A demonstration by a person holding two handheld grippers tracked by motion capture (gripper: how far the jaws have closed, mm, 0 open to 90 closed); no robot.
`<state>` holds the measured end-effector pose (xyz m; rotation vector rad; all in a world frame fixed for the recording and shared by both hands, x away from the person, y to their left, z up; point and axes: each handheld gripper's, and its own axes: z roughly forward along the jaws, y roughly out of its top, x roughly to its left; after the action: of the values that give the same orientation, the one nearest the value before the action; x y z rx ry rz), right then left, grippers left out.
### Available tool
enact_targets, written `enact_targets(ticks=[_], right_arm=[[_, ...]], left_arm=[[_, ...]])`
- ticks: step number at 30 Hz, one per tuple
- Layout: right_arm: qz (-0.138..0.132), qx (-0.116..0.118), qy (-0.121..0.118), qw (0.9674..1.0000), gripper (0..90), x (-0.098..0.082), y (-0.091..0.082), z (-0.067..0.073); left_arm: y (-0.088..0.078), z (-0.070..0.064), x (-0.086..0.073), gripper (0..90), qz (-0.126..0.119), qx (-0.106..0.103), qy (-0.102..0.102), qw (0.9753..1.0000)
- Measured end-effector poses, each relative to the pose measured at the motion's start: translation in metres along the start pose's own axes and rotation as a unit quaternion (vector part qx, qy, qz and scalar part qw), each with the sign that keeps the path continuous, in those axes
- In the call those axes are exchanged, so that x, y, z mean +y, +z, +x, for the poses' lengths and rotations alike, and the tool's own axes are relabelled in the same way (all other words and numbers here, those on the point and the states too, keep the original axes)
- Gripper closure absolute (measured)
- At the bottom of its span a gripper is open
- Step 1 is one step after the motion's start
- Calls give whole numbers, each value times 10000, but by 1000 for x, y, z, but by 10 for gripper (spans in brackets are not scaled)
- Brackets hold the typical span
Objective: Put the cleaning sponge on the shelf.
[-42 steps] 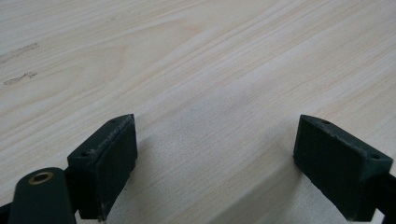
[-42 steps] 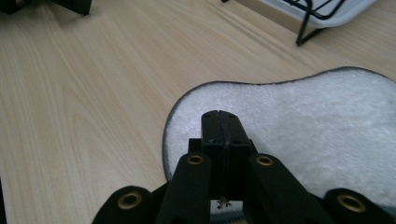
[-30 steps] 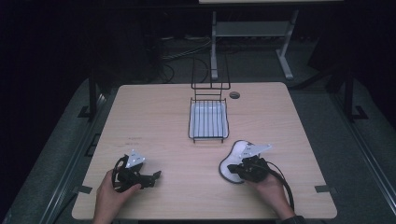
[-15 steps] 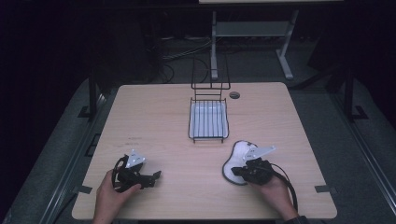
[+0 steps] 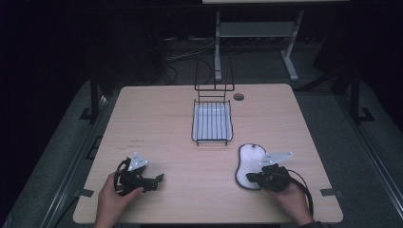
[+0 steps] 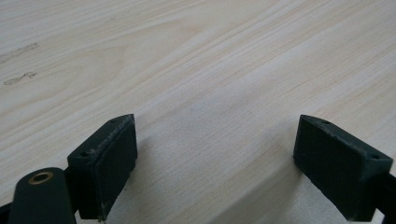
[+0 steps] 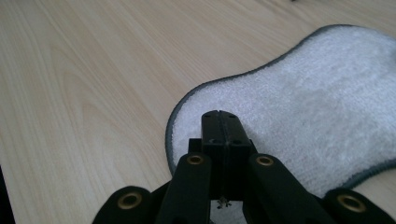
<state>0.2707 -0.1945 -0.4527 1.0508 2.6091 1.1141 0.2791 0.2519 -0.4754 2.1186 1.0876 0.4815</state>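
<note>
Pressed tight together with nothing between them, the jaws of the right gripper (image 7: 219, 122) are held over the near end of the white mat (image 7: 299, 107), whose long side runs toward the table's far edge; the left gripper (image 6: 212, 158) is spread wide and empty, well apart near the table's near left corner.

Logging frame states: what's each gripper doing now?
Left gripper: open, empty, over bare table.
Right gripper: shut, empty, above the white pad.
</note>
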Motion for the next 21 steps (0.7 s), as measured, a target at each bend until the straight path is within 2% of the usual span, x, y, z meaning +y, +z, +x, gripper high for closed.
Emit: enact_targets(ticks=[16, 21], right_arm=[[24, -333, 225, 9992, 897, -18, -22, -18], [19, -445, 310, 9985, 892, -23, -30, -27]], left_arm=[[0, 0, 0, 128, -1, 0, 1, 10000], [0, 0, 0, 128, -1, 0, 1, 10000]])
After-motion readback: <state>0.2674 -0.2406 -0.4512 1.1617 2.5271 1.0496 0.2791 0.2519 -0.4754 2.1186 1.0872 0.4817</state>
